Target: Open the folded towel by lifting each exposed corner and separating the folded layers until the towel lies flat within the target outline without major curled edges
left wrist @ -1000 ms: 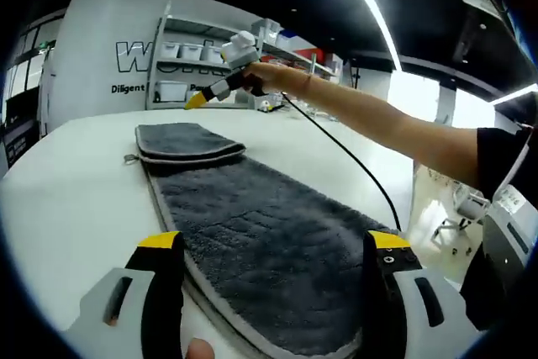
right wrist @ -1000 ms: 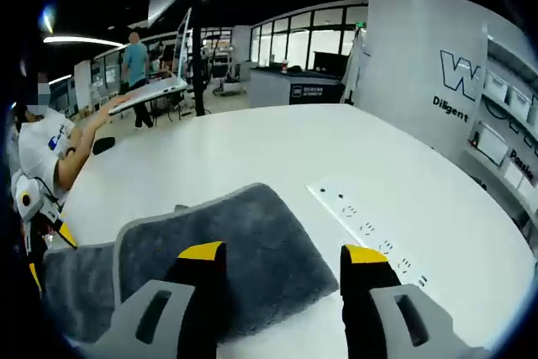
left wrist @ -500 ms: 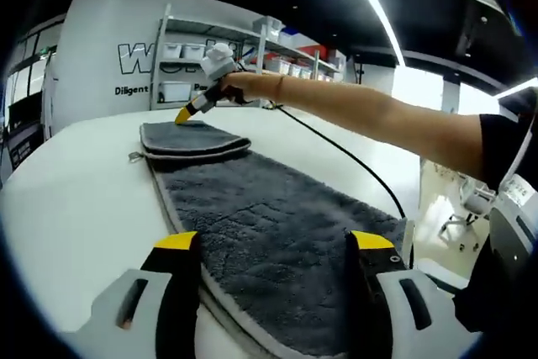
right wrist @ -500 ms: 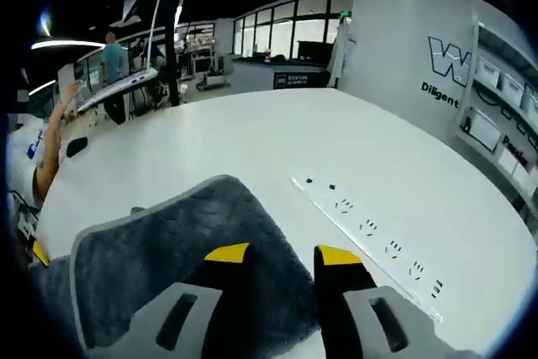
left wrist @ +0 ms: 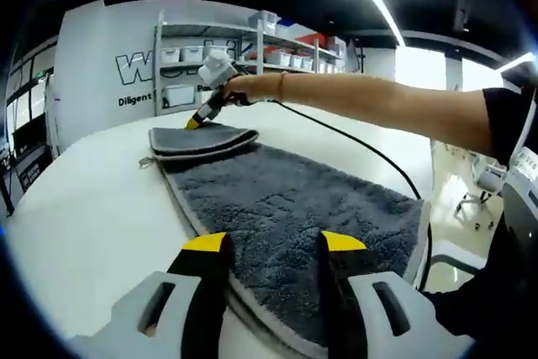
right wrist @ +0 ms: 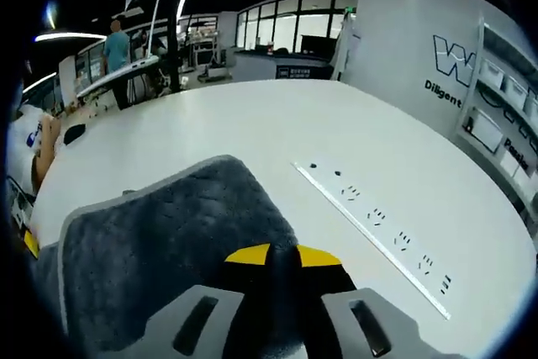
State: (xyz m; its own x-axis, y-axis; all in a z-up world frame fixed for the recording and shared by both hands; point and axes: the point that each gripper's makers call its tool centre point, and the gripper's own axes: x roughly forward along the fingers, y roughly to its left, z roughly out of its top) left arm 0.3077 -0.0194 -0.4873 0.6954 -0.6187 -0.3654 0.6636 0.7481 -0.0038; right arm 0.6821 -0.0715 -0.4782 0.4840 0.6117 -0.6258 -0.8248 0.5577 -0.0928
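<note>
Your right gripper (right wrist: 282, 251) is pinched tight on the folded flap at the far end of the grey towel (left wrist: 286, 208), which runs lengthwise down the white table (left wrist: 84, 208). Your left gripper (left wrist: 273, 241) hovers over the near end (jaws partly apart, holding nothing).

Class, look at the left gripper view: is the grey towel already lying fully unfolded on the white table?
No: the far end of the towel is folded back on itself in stacked layers, with the right hand-held gripper at it.
</note>
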